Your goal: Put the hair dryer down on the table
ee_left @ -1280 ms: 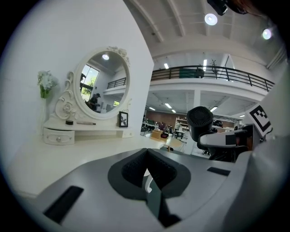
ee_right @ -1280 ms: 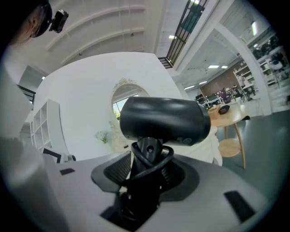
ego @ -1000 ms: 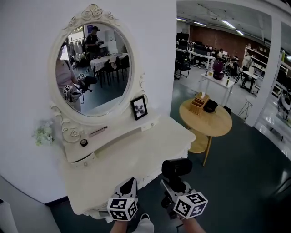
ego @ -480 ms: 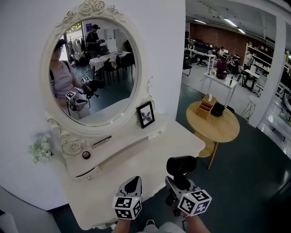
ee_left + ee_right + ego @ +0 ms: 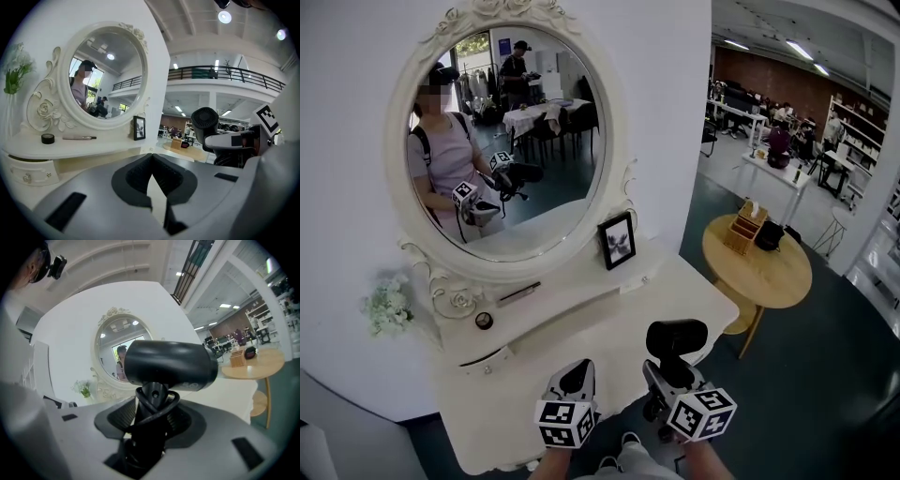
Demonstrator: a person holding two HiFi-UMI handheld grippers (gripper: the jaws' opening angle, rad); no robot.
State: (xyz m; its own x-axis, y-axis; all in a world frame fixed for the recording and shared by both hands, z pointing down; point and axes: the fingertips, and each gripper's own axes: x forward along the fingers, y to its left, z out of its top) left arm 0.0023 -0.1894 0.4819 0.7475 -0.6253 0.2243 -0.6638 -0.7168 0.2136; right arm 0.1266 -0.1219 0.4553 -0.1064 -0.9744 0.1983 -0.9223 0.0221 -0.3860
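Observation:
My right gripper [image 5: 667, 373] is shut on the handle of a black hair dryer [image 5: 676, 337], whose barrel lies crosswise above the jaws. The right gripper view shows the hair dryer [image 5: 165, 365] with its cord wound round the handle, clamped in the right gripper [image 5: 152, 420]. It hangs in the air just off the front right edge of the white dressing table [image 5: 581, 347]. My left gripper [image 5: 573, 378] is shut and holds nothing, at the table's front edge. In the left gripper view the left gripper [image 5: 151, 180] points at the table and the hair dryer [image 5: 205, 124] shows at right.
An oval mirror [image 5: 502, 145] stands on the table's raised shelf, with a small picture frame [image 5: 617, 241], a pen-like stick [image 5: 517, 292] and a small black jar [image 5: 484, 321]. White flowers [image 5: 386, 307] sit at left. A round wooden table [image 5: 757, 267] stands to the right.
The head view has shifted so mirror and table sit further right and closer. Both grippers keep their places at the table's front edge, the hair dryer still held.

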